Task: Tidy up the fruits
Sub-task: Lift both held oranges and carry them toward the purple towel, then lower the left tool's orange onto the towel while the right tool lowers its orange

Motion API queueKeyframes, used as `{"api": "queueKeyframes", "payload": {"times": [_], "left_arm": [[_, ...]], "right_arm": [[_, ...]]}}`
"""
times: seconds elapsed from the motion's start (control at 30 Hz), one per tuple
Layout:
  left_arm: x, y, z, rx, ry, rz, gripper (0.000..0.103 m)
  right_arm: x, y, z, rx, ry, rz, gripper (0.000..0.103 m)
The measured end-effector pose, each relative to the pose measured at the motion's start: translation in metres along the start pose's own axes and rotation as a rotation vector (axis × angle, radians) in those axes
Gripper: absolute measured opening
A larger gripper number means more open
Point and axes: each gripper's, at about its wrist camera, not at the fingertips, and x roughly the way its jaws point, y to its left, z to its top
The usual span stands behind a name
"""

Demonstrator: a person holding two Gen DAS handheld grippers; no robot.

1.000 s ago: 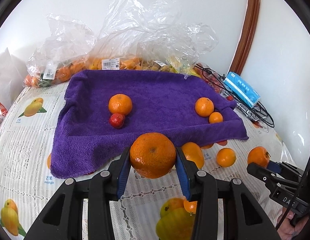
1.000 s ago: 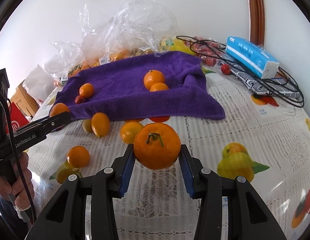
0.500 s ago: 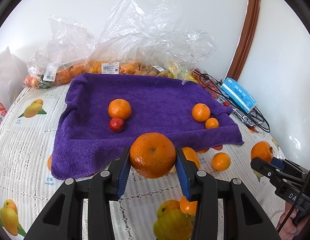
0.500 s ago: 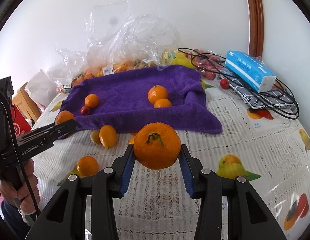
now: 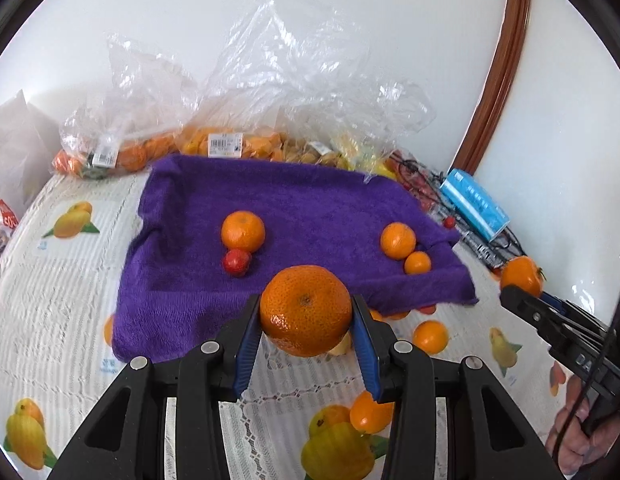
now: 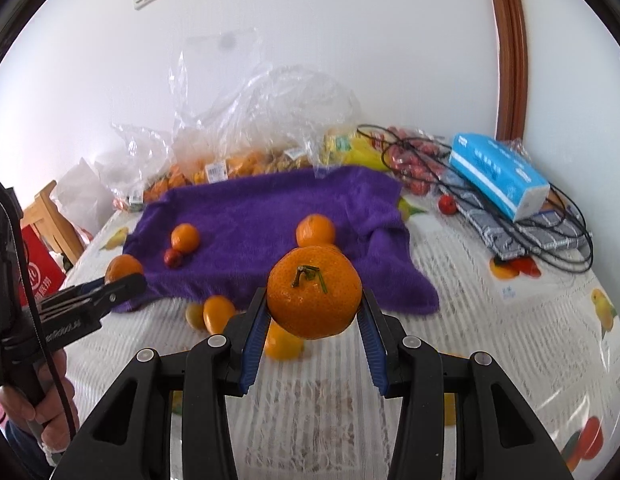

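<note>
Orange (image 5: 306, 310) clamped between left fingers (image 5: 249, 336); stemmed orange (image 6: 314, 298) between right fingers (image 6: 257, 330).

Both grippers have risen and drawn back from the purple towel (image 5: 294, 216), the left gripper (image 5: 306, 316) lifting its orange (image 5: 306, 310) and the right gripper (image 6: 313, 300) its stemmed orange (image 6: 314, 292) higher above the tablecloth (image 6: 489, 320).

Small fruit (image 5: 343, 346) behind left gripper's tangerine (image 5: 306, 310): mostly hidden, type indeterminate. Small orange (image 6: 318, 249) on purple towel (image 6: 270, 216) nearly covered by right gripper's tangerine (image 6: 314, 293). Contents of plastic bags (image 5: 270, 92) blurred. Bag labels (image 5: 222, 145) unreadable.
</note>
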Motion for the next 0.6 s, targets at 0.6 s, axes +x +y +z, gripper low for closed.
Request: {"api": "queueKeyframes", "payload": {"times": [0.6], "left_arm": [[0.018,0.022,0.068,-0.038,-0.068,0.077,0.041]], "right_arm": [[0.042,0.012,0.066,-0.014,-0.061,0.063,0.044]]}}
